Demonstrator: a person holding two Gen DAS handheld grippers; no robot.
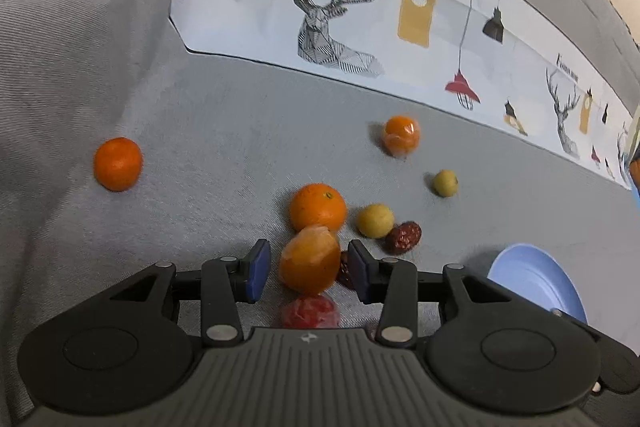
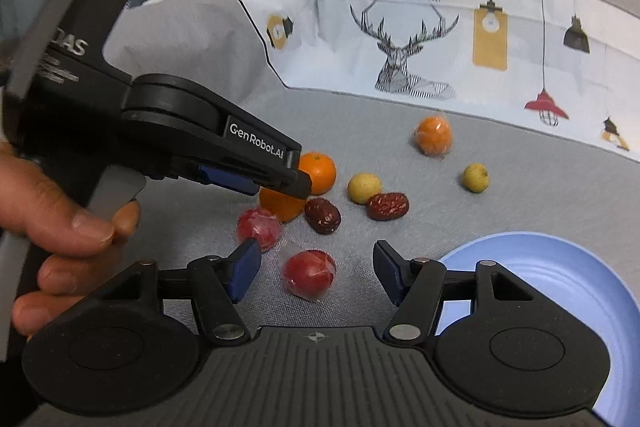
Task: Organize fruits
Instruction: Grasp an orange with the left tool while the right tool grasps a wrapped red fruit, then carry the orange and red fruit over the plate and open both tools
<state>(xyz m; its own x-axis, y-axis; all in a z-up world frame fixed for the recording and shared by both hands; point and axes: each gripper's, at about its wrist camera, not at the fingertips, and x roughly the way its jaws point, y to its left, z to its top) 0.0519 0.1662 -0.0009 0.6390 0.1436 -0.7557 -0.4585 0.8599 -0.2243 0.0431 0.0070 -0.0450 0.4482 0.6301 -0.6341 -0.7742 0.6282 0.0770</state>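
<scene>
**Fruit scattered on grey sofa**

Blue plate [image 2: 560, 267] at right. Left gripper [image 1: 308, 271] spread around an orange [image 1: 308, 263], pads not touching. Right gripper [image 2: 314, 273] agape over a wrapped red fruit [image 2: 309, 273] (barely visible from the left wrist). Lone orange [image 1: 117, 163] only in left view.

I see a grey fabric cushion surface [image 2: 520, 195] carrying scattered oranges, red dates and wrapped, possibly red, fruits left of the round pale-blue plastic plate [image 2: 568, 267].
</scene>
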